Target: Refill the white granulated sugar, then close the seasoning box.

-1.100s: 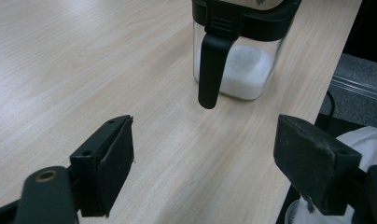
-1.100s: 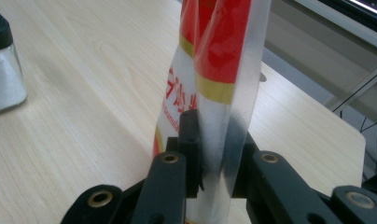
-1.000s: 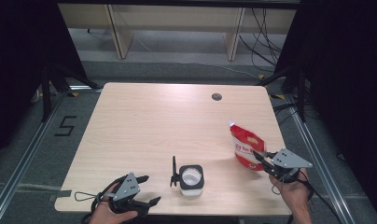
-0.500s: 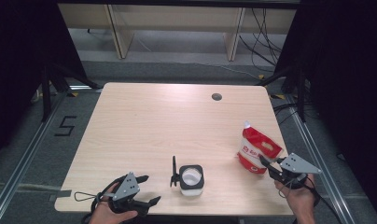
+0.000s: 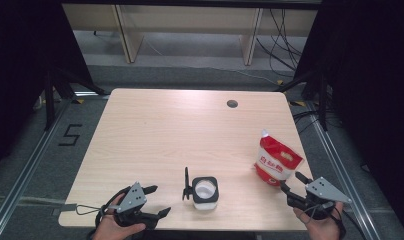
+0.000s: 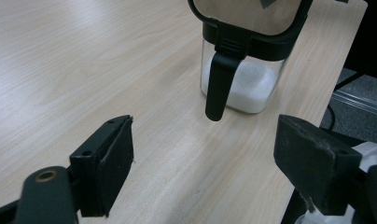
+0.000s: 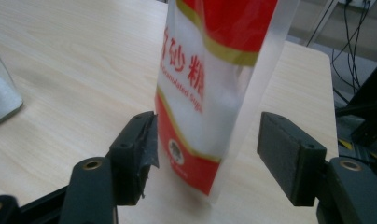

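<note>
The pale wood-grain desk (image 5: 155, 130) carries two things. The red and white plastic pouch of sugar (image 5: 275, 161) stands upright near its right edge, at about 4 o'clock from the desk's middle. The square clear glass jar with a black flip lid (image 5: 205, 192), part-filled with white grains, sits near the front edge at about 6 o'clock.

The right hand-held gripper (image 5: 290, 184) has just been opening. In the right gripper view its jaws stand apart with the pouch's lower corner (image 7: 196, 140) between them, pads clear of the film. To finish the release cleanly, draw straight back toward 5 o'clock without brushing the pouch, which looks top-heavy and could tip.

The left hand-held gripper (image 5: 157, 201) rests with jaws apart at 8 o'clock of the jar, holding nothing.
</note>
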`<state>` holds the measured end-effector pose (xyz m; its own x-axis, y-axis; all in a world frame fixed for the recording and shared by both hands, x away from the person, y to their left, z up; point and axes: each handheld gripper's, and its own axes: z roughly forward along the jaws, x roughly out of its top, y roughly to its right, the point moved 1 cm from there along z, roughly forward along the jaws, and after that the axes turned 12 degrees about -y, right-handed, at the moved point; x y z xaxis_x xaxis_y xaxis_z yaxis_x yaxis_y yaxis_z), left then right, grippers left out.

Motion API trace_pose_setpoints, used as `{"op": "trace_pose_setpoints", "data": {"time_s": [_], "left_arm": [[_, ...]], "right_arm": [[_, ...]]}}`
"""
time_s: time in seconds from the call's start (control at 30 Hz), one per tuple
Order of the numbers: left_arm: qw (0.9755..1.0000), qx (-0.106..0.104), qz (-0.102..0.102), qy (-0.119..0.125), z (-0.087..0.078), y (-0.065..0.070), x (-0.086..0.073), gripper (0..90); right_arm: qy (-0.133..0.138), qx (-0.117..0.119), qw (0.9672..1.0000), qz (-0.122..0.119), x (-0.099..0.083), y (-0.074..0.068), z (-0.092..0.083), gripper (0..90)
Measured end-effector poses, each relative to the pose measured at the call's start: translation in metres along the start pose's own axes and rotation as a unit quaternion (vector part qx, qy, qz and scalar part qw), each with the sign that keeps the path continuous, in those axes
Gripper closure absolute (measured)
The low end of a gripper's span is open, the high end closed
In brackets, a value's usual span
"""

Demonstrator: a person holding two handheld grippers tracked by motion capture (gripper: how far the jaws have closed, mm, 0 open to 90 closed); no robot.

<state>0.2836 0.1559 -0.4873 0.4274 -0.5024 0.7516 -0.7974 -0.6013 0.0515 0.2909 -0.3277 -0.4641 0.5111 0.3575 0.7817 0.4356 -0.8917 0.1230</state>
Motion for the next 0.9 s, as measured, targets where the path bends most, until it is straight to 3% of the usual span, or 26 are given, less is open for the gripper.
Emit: {"op": "trace_pose_setpoints", "data": {"time_s": [0.03,0.07,0.13,0.2,0.3,0.4,0.47,0.53,0.57,0.6,0.77,0.83,0.9], "left_arm": [[1.0,-0.001,-0.002,-0.001,0.0,0.0,0.001,19.7],[1.0,0.004,0.003,-0.001,-0.001,-0.001,0.002,19.7],[1.0,0.003,0.008,0.005,-0.001,-0.001,0.004,19.7],[1.0,0.003,-0.002,0.004,-0.002,0.001,0.005,19.8],[0.9999,0.003,0.015,0.008,-0.003,0.0,0.008,20.1],[0.9998,-0.001,-0.017,0.011,-0.003,0.002,0.01,20.4],[0.9995,-0.006,-0.028,0.017,-0.004,0.001,0.012,21.0],[0.9996,0.002,-0.022,0.016,-0.006,-0.001,0.014,21.7],[0.9994,0.002,-0.03,0.017,-0.006,0.0,0.015,22.4],[0.9995,0.002,-0.023,0.02,-0.007,-0.001,0.017,22.6],[0.999,-0.006,-0.031,0.031,-0.009,-0.001,0.023,27.2],[0.9978,-0.018,-0.051,0.038,-0.009,0.0,0.025,31.2],[0.9974,-0.028,-0.047,0.048,-0.009,-0.001,0.027,40.6]], "right_arm": [[-0.001,0.0,0.9999,0.01,-0.001,-0.004,-0.001,36.7],[0.001,-0.004,1.0,-0.002,-0.002,-0.003,-0.002,36.4],[-0.006,0.0,1.0,0.006,-0.004,-0.007,-0.005,35.8],[-0.007,-0.004,0.9999,0.007,-0.006,-0.008,-0.008,35.3],[-0.014,-0.005,0.9997,0.017,-0.009,-0.011,-0.011,34.6],[-0.018,-0.009,0.9998,0.008,-0.012,-0.012,-0.013,34.6],[-0.019,-0.011,0.9997,0.008,-0.013,-0.015,-0.013,34.2],[-0.022,-0.011,0.9997,0.004,-0.014,-0.016,-0.014,34.1],[-0.025,-0.009,0.9996,0.006,-0.014,-0.018,-0.014,34.1],[-0.026,-0.012,0.9996,0.002,-0.014,-0.018,-0.014,33.9],[-0.031,-0.003,0.9995,-0.004,-0.015,-0.023,-0.015,33.8],[-0.033,0.001,0.9994,-0.005,-0.015,-0.025,-0.014,33.8],[-0.038,0.0,0.9992,-0.01,-0.016,-0.026,-0.014,33.8]]}}
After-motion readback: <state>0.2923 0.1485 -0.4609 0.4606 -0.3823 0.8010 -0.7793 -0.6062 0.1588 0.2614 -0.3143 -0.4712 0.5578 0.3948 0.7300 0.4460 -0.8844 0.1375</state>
